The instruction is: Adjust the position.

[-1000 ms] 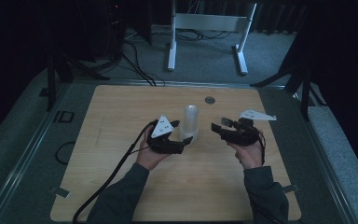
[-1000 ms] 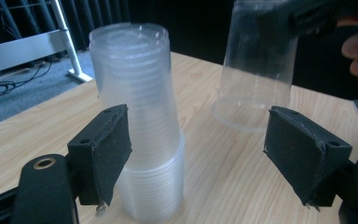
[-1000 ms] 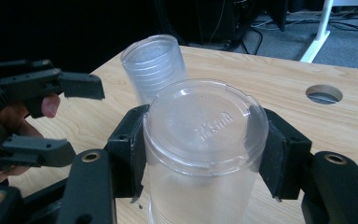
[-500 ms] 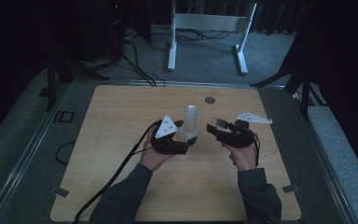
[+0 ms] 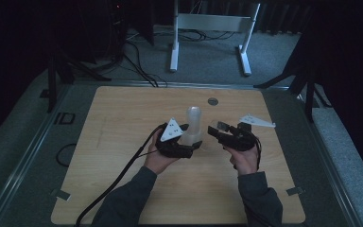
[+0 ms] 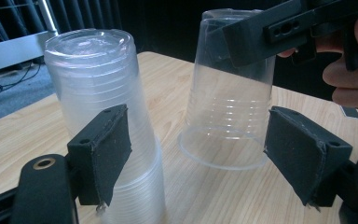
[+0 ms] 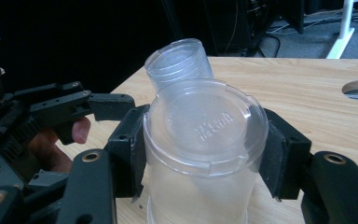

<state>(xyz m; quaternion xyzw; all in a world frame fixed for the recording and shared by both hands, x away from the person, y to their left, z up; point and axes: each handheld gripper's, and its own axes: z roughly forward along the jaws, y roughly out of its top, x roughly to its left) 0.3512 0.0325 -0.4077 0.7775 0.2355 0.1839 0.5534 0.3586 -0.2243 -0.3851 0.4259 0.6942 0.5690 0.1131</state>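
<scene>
**A:** While both claws are sitting so close together, which step are you working on?

**B:** I'm clamping my right claw (image 7: 200, 154) on one upturned cup (image 7: 205, 130), with the pads pressing its sides just under the flat base. I'm judging that I'm setting it down apart from the stack of cups (image 6: 107, 93), which is leaning just beyond that claw.

**A:** And the left claw (image 6: 205, 156)?

**B:** It's standing apart. One pad is lying against the stack low down, and the other is touching nothing.

**A:** What's next?

**B:** I'm thinking of letting go gently. The plastic is thin, clear, ribbed and tapered, so it's likely to tip or slide on the smooth wooden table (image 5: 123, 142).
</scene>
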